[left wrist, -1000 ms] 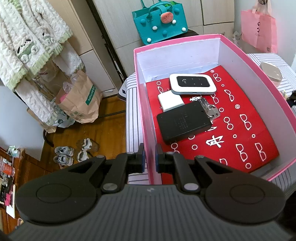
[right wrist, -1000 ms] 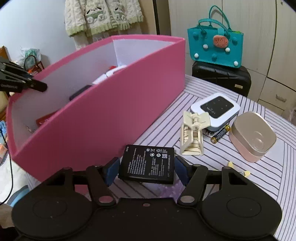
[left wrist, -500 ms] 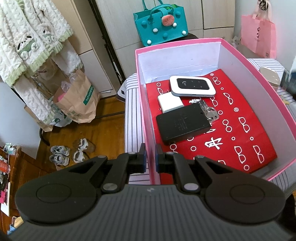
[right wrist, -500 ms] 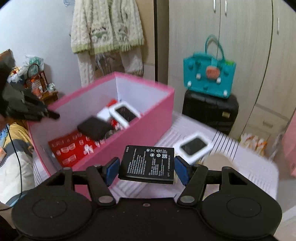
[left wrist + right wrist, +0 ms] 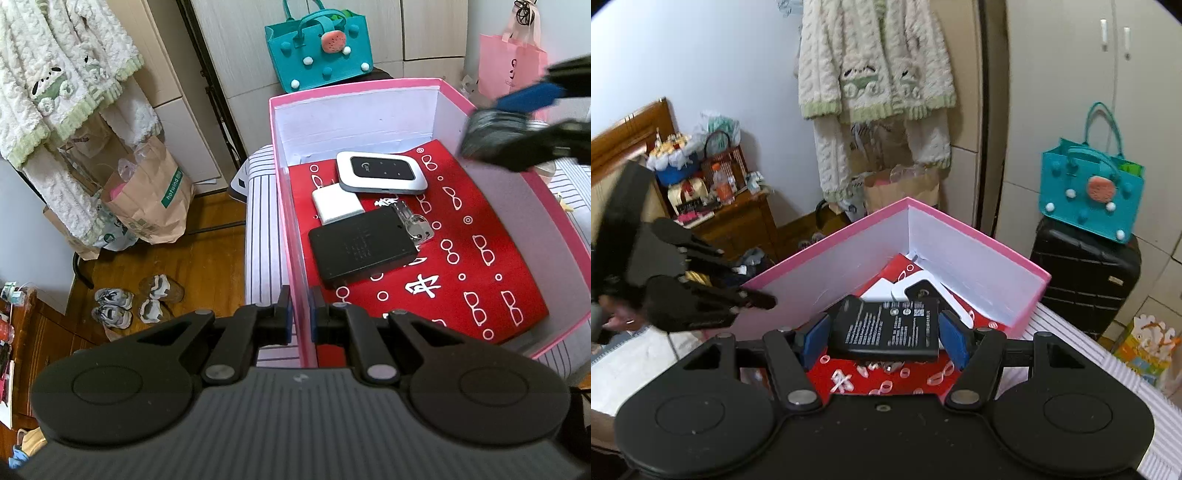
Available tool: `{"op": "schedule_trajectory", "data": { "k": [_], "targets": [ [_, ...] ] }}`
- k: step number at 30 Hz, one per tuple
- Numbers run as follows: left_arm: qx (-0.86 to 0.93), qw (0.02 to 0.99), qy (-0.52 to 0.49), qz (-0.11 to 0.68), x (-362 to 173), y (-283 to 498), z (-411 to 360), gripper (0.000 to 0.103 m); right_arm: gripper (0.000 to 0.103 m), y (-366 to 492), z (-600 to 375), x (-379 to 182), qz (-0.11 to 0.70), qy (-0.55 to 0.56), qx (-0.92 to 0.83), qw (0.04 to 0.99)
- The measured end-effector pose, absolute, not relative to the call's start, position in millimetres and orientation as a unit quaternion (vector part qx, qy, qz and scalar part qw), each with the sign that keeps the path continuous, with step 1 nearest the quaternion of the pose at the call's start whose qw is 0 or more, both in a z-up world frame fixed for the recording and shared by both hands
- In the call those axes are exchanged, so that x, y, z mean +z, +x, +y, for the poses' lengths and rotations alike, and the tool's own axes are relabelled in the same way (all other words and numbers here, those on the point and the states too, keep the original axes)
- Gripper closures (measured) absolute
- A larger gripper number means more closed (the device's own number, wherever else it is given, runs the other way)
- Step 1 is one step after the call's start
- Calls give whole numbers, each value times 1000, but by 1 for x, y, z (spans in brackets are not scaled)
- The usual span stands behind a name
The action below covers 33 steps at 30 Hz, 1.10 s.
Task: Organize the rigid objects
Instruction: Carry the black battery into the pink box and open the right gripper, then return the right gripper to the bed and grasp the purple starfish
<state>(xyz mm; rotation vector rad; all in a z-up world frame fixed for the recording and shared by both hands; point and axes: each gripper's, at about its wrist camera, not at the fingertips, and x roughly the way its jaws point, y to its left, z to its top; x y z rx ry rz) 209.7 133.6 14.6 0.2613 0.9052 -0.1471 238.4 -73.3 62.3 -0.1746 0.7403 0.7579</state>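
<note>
My right gripper (image 5: 882, 338) has its jaws clamped on a flat, matte black battery (image 5: 884, 328) above the pink cardboard box (image 5: 369, 110). My left gripper (image 5: 300, 314) pinches the box's thin near-left wall. Open red lining remains near right.

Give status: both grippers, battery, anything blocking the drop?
Left gripper shut on pink box wall. Right gripper shut on black battery, above the box. Bare red liner free; nothing blocking.
</note>
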Motion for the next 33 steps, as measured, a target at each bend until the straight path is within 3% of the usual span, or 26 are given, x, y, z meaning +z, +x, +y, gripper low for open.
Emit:
{"op": "schedule_trajectory", "data": {
  "k": [5, 7, 17, 33],
  "targets": [
    [-76, 888, 119, 437, 15, 210, 137, 95, 41, 269, -43, 47, 388, -97, 382, 833],
    [-78, 888, 117, 437, 15, 210, 138, 95, 76, 277, -31, 38, 400, -113, 378, 828],
    [-82, 888, 112, 439, 15, 212, 140, 95, 75, 292, -34, 25, 429, -70, 385, 814],
    [-78, 889, 115, 437, 13, 212, 139, 95, 73, 196, -155, 52, 395, -40, 306, 866]
  ]
}}
